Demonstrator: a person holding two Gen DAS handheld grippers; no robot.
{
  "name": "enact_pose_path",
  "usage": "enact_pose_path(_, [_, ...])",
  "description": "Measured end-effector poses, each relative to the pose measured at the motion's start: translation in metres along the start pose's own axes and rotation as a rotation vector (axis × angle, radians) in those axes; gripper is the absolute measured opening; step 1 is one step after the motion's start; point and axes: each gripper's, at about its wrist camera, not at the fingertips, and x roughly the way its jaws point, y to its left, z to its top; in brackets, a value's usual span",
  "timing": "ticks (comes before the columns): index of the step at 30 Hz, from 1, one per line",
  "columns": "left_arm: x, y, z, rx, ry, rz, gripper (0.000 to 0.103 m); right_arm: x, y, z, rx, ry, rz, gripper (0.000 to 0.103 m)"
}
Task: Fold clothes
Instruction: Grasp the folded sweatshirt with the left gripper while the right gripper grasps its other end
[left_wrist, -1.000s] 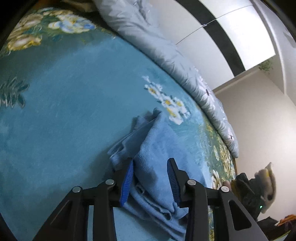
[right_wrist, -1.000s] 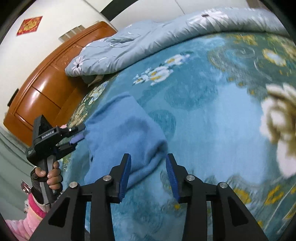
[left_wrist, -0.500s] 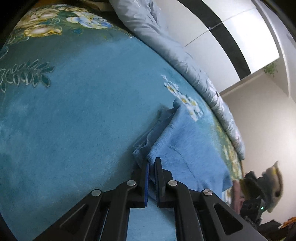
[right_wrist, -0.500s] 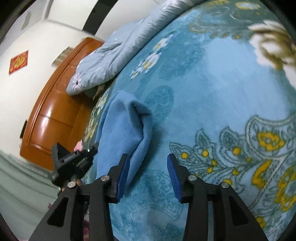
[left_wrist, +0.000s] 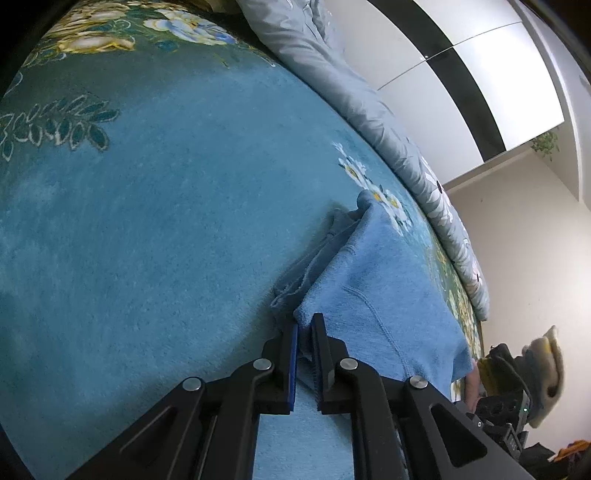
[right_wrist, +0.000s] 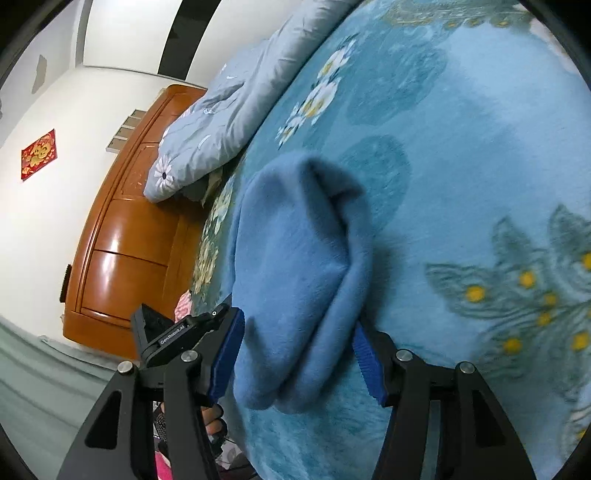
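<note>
A light blue fleece garment (left_wrist: 380, 280) lies folded on the teal flowered bedspread (left_wrist: 155, 229). My left gripper (left_wrist: 304, 328) is shut on the garment's near corner, and a bit of blue cloth shows between its pads. The right wrist view shows the same garment (right_wrist: 295, 240) bunched into a thick rounded fold. My right gripper (right_wrist: 298, 325) straddles the near end of that fold. Its jaws are opening and the cloth lies loosely between the blue pads (right_wrist: 226, 354). The left gripper (right_wrist: 177, 332) and the hand holding it appear at the lower left of that view.
A grey quilt (right_wrist: 229, 110) with white flowers is heaped along the bed's far side. An orange wooden headboard (right_wrist: 125, 240) stands beyond the garment at the left. White walls and a dark-striped wardrobe (left_wrist: 461, 74) rise behind the bed.
My left gripper has closed on the garment's corner and sunk toward the bedspread. My right gripper has rolled, moved up to the fold and spread its jaws wider around it.
</note>
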Motion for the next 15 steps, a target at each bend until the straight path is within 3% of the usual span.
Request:
enact_pose_path(4, [-0.004, -0.002, -0.001, -0.016, 0.008, -0.013, 0.01, 0.001, 0.001, 0.001, 0.013, -0.015, -0.001, 0.056])
enact_pose_path(5, [-0.006, -0.003, -0.001, -0.023, 0.015, -0.022, 0.01, 0.001, 0.001, 0.001, 0.012, -0.017, -0.003, 0.05])
enact_pose_path(7, [-0.011, -0.006, -0.002, -0.024, 0.027, -0.043, 0.01, 0.0, 0.001, 0.002, 0.005, -0.017, -0.015, 0.031])
enact_pose_path(10, [-0.018, -0.013, -0.002, -0.018, 0.049, -0.06, 0.016, -0.002, 0.0, 0.004, -0.01, -0.014, -0.013, 0.014])
enact_pose_path(12, [-0.022, -0.015, -0.003, -0.034, 0.061, -0.084, 0.023, -0.005, 0.0, 0.008, -0.018, -0.007, 0.001, 0.011])
enact_pose_path(15, [-0.031, -0.023, -0.002, -0.023, 0.05, -0.104, 0.026, -0.02, 0.001, 0.015, -0.066, -0.002, 0.004, 0.01])
